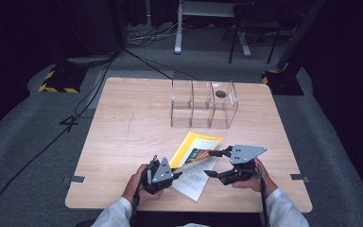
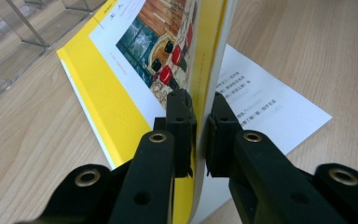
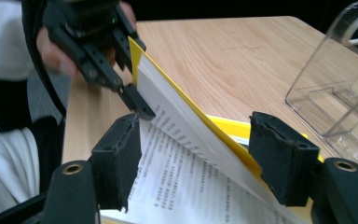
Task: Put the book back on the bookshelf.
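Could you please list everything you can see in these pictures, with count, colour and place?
Booklet: one, yellow cover with a colour picture, near the table's front edge, its cover and a sheaf of pages lifted.
Printed page: white with black text, lying flat beneath the lifted part.
Clear organiser: one, transparent, three compartments, at the far middle of the table.
Table: one, light wood.
Floor: grey carpet with black cables.
Left gripper: black, shut on the booklet's lifted cover and pages.
Right gripper: black, open, jaws either side of the booklet, pads not pressing it.
Hands: two, white sleeves, at the table's front edge.
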A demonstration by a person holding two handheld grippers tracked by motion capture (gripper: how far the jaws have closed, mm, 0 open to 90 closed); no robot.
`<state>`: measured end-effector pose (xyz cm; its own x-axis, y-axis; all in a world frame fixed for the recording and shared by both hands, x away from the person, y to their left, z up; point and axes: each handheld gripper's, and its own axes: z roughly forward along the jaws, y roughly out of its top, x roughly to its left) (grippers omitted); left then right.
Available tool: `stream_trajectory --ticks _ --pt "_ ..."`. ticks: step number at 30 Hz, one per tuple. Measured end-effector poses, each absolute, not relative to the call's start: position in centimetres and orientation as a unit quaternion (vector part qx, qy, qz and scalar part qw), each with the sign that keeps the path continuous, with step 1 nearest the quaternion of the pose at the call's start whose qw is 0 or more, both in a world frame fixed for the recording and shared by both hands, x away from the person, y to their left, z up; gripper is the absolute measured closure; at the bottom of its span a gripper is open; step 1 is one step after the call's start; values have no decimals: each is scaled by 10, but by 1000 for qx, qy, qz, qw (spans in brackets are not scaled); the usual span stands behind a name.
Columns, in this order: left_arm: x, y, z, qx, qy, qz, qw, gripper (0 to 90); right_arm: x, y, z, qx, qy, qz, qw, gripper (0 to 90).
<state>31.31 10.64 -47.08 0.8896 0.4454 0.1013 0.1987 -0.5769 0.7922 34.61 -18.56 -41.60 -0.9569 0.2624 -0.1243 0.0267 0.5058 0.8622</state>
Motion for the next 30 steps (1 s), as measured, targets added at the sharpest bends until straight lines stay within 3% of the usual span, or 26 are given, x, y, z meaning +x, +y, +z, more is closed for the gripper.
stream_trajectory --ticks 3,9,13,17,22,27,30 --pt "316 113 -474 880 177 127 423 817 354 -176 -416 67 874 462 137 360" --pt "319 126 -475 881 177 114 423 808 364 -161 -421 33 896 428 111 333" --pt "323 139 -476 877 183 103 432 798 371 -155 -435 43 913 387 121 334" --pt "327 149 -477 880 184 99 426 778 376 -156 -449 64 923 356 132 397" --pt "330 157 -477 884 182 93 420 754 382 -171 -467 97 920 346 154 549" --pt "335 161 -476 882 190 81 423 722 378 -176 -472 78 916 357 163 644" --pt "338 167 -474 880 205 89 419 691 371 -172 -472 56 911 362 191 710"
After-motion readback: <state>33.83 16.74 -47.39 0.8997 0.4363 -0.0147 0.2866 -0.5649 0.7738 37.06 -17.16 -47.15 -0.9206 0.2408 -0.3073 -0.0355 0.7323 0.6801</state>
